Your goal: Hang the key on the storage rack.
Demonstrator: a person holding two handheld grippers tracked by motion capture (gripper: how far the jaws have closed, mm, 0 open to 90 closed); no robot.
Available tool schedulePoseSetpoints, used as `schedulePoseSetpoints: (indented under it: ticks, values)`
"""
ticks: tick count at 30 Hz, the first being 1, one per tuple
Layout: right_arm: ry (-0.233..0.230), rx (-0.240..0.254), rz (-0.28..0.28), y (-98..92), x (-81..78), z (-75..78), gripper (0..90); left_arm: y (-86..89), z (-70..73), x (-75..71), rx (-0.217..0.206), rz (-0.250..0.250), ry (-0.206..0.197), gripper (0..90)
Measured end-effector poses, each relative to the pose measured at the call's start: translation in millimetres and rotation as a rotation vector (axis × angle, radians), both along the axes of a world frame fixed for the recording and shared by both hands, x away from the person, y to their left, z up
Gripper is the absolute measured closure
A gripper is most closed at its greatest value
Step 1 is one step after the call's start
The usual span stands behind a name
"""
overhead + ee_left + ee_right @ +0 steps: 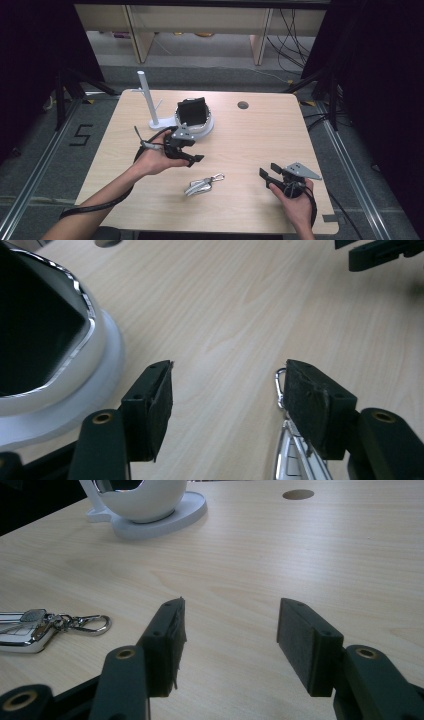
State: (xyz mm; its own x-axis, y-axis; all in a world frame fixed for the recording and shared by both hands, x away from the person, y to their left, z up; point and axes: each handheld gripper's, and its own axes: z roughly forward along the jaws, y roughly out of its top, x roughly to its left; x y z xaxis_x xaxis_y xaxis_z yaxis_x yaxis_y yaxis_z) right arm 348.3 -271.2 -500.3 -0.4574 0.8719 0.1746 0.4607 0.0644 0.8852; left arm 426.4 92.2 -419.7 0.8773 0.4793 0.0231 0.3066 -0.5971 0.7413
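Evidently mid-approach toward the silver car key fob with its metal snap clip (202, 185), lying flat on the pale wooden table (250, 145), near the front edge, between the two hands. Left gripper (192, 152) held low over the wood just beyond the fob, jaws spread wide and empty; in the left gripper view, clip end of the fob (281, 387) peeking out just beside the right-hand pad (307, 402). Right gripper (267, 177) resting near the table's front right, well apart from the fob, jaws likewise wide and holding nothing; in the right gripper view, fob (27, 630) off to the left of the jaws.

Behind the left gripper, a round white stand with a chrome rim and a black square inset (196, 120), and beside it a white upright post on a flat base (147, 100).

Best done, probably, by drawing the left gripper back toward the fob's body, centring it between the pads rather than catching the loose clip, then lowering until the pads nearly touch the wood before closing. Worth squaring the pads across the fob's narrow sides: smooth chrome likely to slip under a skewed pinch.
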Motion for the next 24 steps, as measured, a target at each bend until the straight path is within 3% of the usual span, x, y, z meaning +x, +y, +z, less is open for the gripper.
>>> schedulePoseSetpoints:
  ticks: [4, 5, 8, 9, 10, 11, 12, 14, 16, 19, 20, 21, 24]
  values:
    - [0.023, 0.018, 0.004, 0.5, 0.9, 0.9, 49.2, -10.5, -6.9, -3.0, 0.01, -0.021, 0.045, 42.0]
    - [0.029, 0.026, 0.007, 1.0, 1.0, 0.8, 50.1, -14.3, -7.9, -2.6, 0.077, -0.088, 0.042, 44.9]
    - [0.071, 0.044, -0.018, 4.7, -2.0, 2.7, 51.8, -22.0, -10.8, -3.9, 0.091, -0.1, 0.059, 48.9]
    - [0.071, 0.044, -0.018, 4.7, -2.0, 2.7, 51.8, -26.1, -12.3, -4.3, 0.091, -0.101, 0.072, 48.9]
    - [0.05, 0.013, 0.006, 3.0, 0.4, 2.9, 52.0, -34.3, -14.5, -6.0, 0.11, -0.089, 0.118, 50.6]
    - [0.067, 0.03, 0.0, 4.5, -0.7, 3.6, 51.9, -39.2, -16.1, -6.7, 0.119, -0.079, 0.134, 51.3]
    - [0.042, -0.003, 0.011, 2.8, 1.3, 3.2, 52.0, -43.2, -17.3, -6.2, 0.14, -0.083, 0.152, 51.9]
    - [0.043, -0.005, 0.012, 3.0, 1.3, 3.2, 52.0, -47.9, -19.4, -6.0, 0.136, -0.079, 0.172, 51.9]
    - [0.089, 0.016, -0.006, 5.6, -2.6, 5.1, 52.0, -56.8, -23.0, -5.4, 0.145, -0.067, 0.212, 52.0]
    - [0.096, 0.021, -0.006, 5.9, -3.3, 5.5, 52.0, -68.1, -28.7, -4.8, 0.177, -0.066, 0.232, 52.0]
    - [0.049, -0.011, 0.013, 2.5, -0.5, 4.8, 52.0, -70.8, -30.6, -4.8, 0.191, -0.061, 0.245, 51.8]
    - [0.07, 0.009, 0.003, 3.9, -1.7, 5.0, 52.0, -71.5, -31.5, -1.8, 0.233, -0.09, 0.241, 51.7]
    - [0.053, -0.007, 0.013, 2.3, -0.8, 4.4, 51.9, -75.2, -39.9, 0.9, 0.276, -0.075, 0.261, 51.2]
